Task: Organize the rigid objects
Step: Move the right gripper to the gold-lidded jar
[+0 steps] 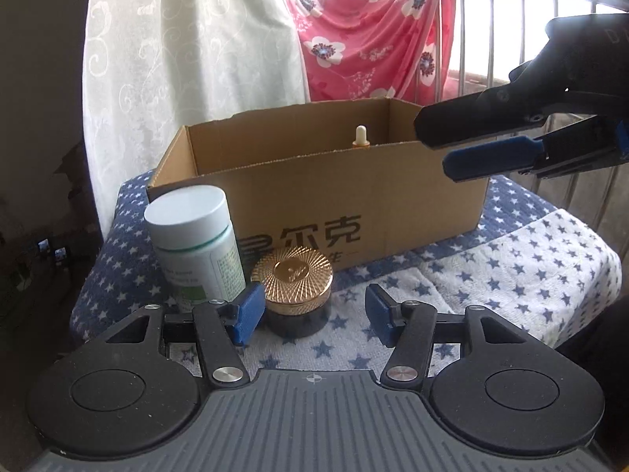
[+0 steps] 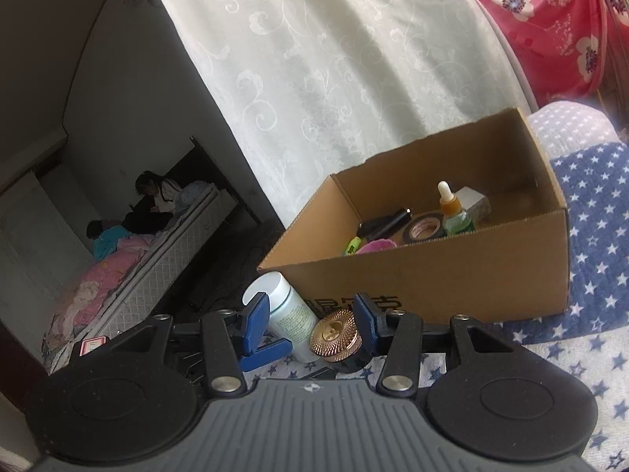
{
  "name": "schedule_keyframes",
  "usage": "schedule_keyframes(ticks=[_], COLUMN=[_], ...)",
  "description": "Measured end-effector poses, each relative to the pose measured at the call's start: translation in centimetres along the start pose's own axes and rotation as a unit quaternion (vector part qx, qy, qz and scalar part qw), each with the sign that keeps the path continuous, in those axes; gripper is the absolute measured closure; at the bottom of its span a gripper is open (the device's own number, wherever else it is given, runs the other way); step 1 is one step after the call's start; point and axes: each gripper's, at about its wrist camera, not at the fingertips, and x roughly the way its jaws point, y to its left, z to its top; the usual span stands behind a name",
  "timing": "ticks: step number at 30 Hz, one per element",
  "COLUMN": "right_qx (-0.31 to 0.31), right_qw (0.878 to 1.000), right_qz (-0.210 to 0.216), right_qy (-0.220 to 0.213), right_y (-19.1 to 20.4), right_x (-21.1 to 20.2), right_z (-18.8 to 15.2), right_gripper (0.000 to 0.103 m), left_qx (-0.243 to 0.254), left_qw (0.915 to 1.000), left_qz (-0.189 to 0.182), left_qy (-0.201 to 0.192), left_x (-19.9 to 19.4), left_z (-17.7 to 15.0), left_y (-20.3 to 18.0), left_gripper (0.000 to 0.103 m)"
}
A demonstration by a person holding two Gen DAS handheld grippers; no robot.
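A dark jar with a gold ribbed lid stands on the star-patterned cloth beside a white pill bottle, in front of an open cardboard box. My left gripper is open and low on the cloth, the jar just inside its left pad. My right gripper is open and empty, held in the air over the box's right front corner; it also shows in the left wrist view. The box holds a dropper bottle, a tape roll and other small items.
A white curtain and a red floral cloth on a metal railing stand behind the box. The cloth-covered surface drops off at the left and right edges. A dim bedroom lies beyond in the right wrist view.
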Motion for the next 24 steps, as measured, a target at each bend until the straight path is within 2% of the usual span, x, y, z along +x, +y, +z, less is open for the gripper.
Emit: schedule_keyframes(ticks=[6,12,15,24], right_qx=[0.040,0.076,0.091,0.096], right_qw=[0.999,0.996,0.994,0.994], right_qz=[-0.010,-0.006,0.002,-0.008], right_qy=[0.029,0.048,0.056,0.052], right_y=[-2.2,-3.8,-4.3,-3.8], right_x=[5.8,8.8,9.5,7.9], right_z=[-1.3,-2.3,-2.8,-3.9], right_gripper=[0.055,0.061,0.066,0.068], left_qx=[-0.008,-0.020,-0.027,-0.038], left_qw=[0.9994,0.9986,0.9985,0.9983], left_qz=[0.026,0.040,0.044,0.035], left_qy=[0.020,0.027,0.018,0.027], left_x=[3.2,4.9,5.3,4.7], left_z=[-1.3,-1.6,-1.6,-1.4], left_y=[-0.1,-0.1,0.0,-0.4], left_gripper=[0.048,0.049,0.050,0.051])
